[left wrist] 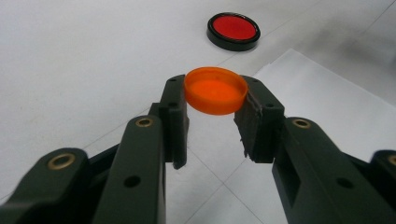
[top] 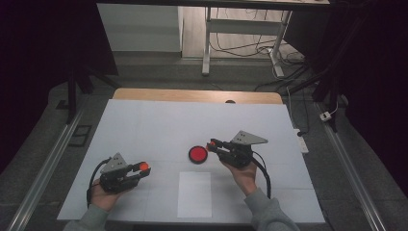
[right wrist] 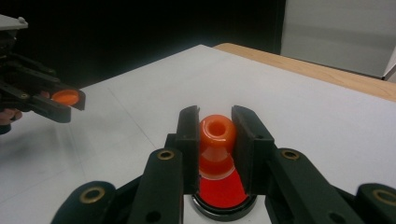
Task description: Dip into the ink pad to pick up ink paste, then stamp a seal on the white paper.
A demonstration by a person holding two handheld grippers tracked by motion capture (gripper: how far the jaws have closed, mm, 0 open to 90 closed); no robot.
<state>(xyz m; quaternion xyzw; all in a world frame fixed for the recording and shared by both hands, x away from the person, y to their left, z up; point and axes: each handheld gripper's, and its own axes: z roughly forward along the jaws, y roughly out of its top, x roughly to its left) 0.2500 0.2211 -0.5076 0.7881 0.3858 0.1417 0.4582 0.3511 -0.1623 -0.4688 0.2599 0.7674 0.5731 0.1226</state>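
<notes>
My left gripper point(top: 143, 167) is at the table's front left, shut on a round orange cap point(left wrist: 215, 89) that it holds flat, clear of the table. Its gripper view shows the cap pinched by the rim between both jaws. At the middle of the table my right gripper point(top: 210, 144) is shut on a small orange bottle-like piece point(right wrist: 217, 135) with a round opening on top. That piece hangs just above a red dish with a black rim point(top: 197, 154), also seen as the red dish point(right wrist: 224, 193) under the jaws. The orange cap point(right wrist: 65, 97) shows far off at left.
A white sheet of paper point(top: 194, 194) lies on the white table cover point(top: 144, 125) near the front edge, between my hands. A bare wooden edge point(top: 197, 95) runs along the far side. Beyond it stand desk legs and cables on the floor.
</notes>
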